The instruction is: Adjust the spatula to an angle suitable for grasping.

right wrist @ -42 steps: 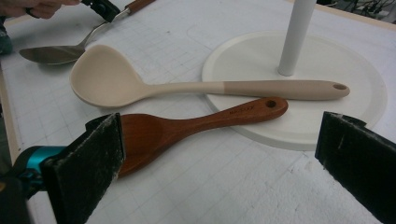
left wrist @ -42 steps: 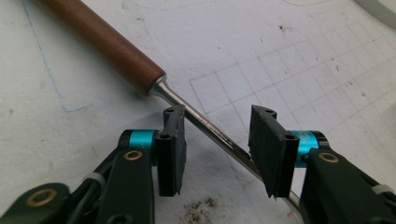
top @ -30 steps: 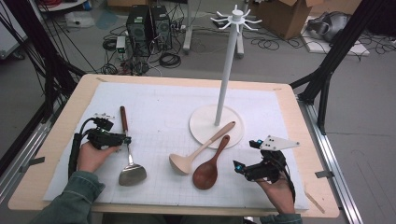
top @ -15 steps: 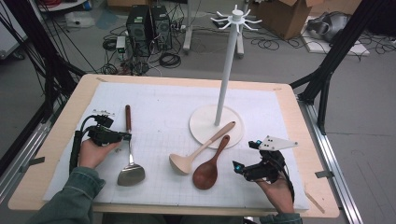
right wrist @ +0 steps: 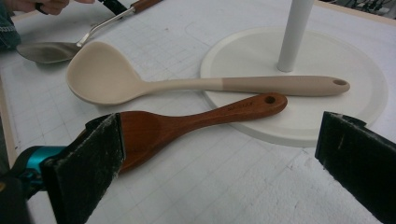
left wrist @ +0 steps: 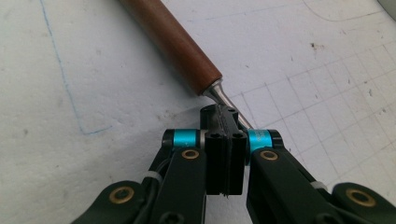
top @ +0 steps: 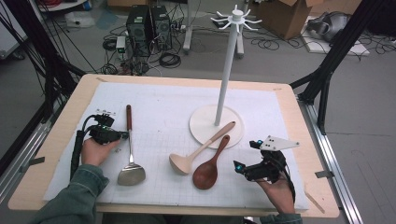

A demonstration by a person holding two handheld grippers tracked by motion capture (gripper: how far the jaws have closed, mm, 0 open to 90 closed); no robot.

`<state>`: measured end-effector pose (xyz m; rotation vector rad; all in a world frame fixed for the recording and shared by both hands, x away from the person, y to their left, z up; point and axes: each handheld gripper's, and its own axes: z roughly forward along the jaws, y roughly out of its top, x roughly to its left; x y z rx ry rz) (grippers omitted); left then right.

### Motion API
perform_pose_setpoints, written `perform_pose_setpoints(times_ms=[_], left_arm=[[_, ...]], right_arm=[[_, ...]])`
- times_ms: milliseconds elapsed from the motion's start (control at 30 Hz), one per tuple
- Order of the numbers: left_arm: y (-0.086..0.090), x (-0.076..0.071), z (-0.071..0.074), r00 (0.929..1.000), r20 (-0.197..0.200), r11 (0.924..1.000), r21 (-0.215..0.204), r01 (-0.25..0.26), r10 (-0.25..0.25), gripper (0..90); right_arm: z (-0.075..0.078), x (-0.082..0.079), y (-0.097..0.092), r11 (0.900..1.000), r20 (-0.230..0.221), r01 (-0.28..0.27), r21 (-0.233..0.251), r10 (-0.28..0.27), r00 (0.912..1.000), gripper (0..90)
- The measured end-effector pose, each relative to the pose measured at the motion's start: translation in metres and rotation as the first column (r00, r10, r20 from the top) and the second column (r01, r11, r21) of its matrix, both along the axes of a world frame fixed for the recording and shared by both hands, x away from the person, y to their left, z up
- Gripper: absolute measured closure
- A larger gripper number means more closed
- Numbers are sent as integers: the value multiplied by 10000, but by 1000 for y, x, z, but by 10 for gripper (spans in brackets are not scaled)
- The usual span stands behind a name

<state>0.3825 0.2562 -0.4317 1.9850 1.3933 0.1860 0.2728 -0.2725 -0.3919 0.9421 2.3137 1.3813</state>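
The metal spatula [top: 130, 158] lies on the counter [top: 60, 140] at the left, its brown wooden handle pointing away from the person; the left claw [top: 122, 136] has just been closing and now pinches the thin metal shank just below the handle; the right claw [top: 239, 166] rests wide open near the dark wooden spoon [top: 208, 170], touching nothing; a cream ladle [top: 187, 158] lies beside that spoon.

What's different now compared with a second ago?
The left gripper has just been closing and is now shut on the metal spatula, pinching its thin shank just below the wooden handle. The right gripper, both spoons and the white stand kept their places.
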Motion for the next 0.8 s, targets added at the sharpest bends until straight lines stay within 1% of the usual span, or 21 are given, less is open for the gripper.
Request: perform_pose_setpoints(times_ms=[133,167,200,233,300,333,467,600,667,767,800], left_arm=[[-3,2,-1,9999,-60,10000,-24,91,-91,892],[-5,3,0,9999,-82,9999,86,132,-132,893],[-8,3,2,9996,-54,9995,170,263,-262,893],[-12,5,5,9993,0,9992,149,375,-375,893],[-20,8,11,9977,46,9974,242,676,-677,892],[-23,10,13,9965,18,9959,342,835,-836,893],[-35,16,14,9938,-113,9918,621,1113,-1108,892],[-46,17,13,9898,-178,9877,644,1423,-1415,893],[-50,17,10,9883,-252,9867,591,1516,-1503,893],[-56,16,8,9835,-332,9825,502,1791,-1776,893],[-57,16,8,9809,-363,9800,509,1925,-1908,893]], right_arm=[[0,0,-1,10000,10,26,32,-27,10000,5],[0,0,-1,10000,47,57,34,-58,10000,5],[0,0,-1,10000,47,51,35,-51,10000,5],[0,0,-1,10000,53,45,35,-45,10000,5],[1,0,-1,10000,50,34,13,-34,10000,5],[1,0,-2,10000,56,21,36,-21,10000,5],[1,-1,-3,10000,79,58,52,-59,10000,5],[2,-2,-6,9999,103,102,71,-103,9999,5],[2,-2,-6,9999,141,120,82,-121,9998,5],[2,-1,-6,9999,154,111,79,-112,9998,5],[2,-2,-6,9999,99,104,94,-104,9999,5]])
